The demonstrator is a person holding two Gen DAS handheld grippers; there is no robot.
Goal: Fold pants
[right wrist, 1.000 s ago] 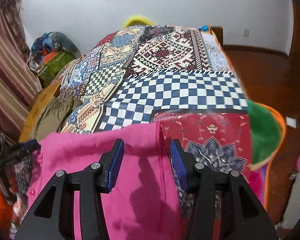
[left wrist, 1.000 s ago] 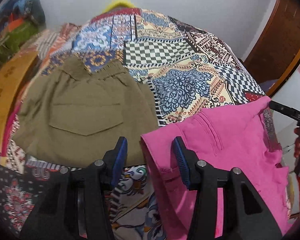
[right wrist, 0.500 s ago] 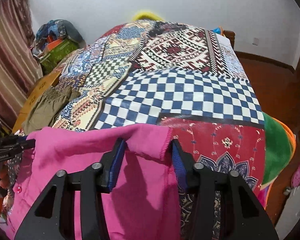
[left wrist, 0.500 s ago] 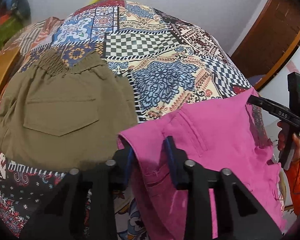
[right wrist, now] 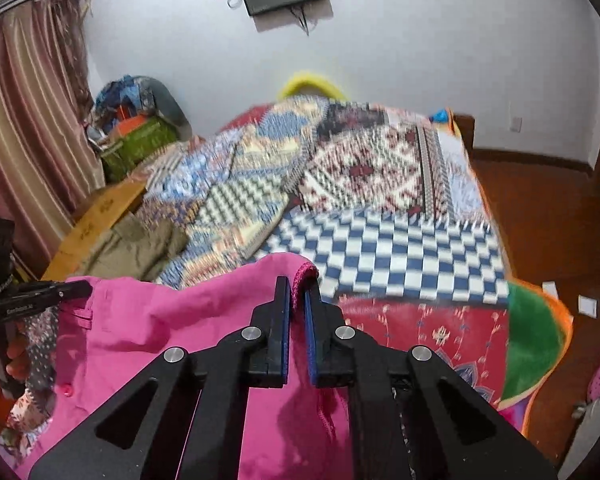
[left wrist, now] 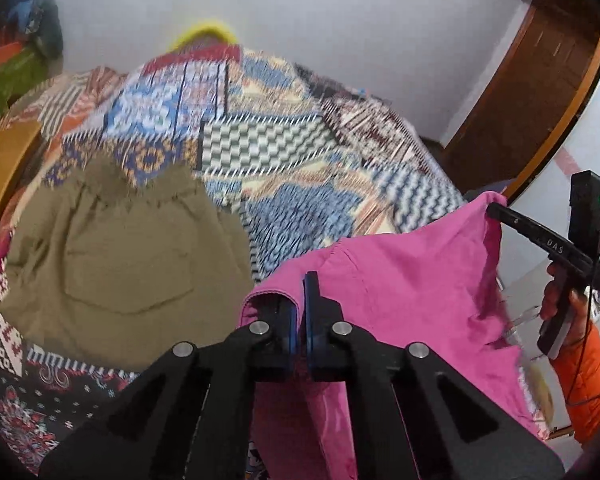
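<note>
Left wrist view, left to right: olive pants (left wrist: 112, 264) lie flat at centre left on the patchwork bed (left wrist: 268, 148); the left hand-held gripper (left wrist: 299, 312), its jaws having just been closing, is clenched on a corner of the pink pants (left wrist: 412, 280) at lower centre. Right wrist view: the right hand-held gripper (right wrist: 296, 312), likewise just closed, pinches only the hem. So shallow a bite could slip as the cloth lifts, or the hanging cloth could bunch.
</note>
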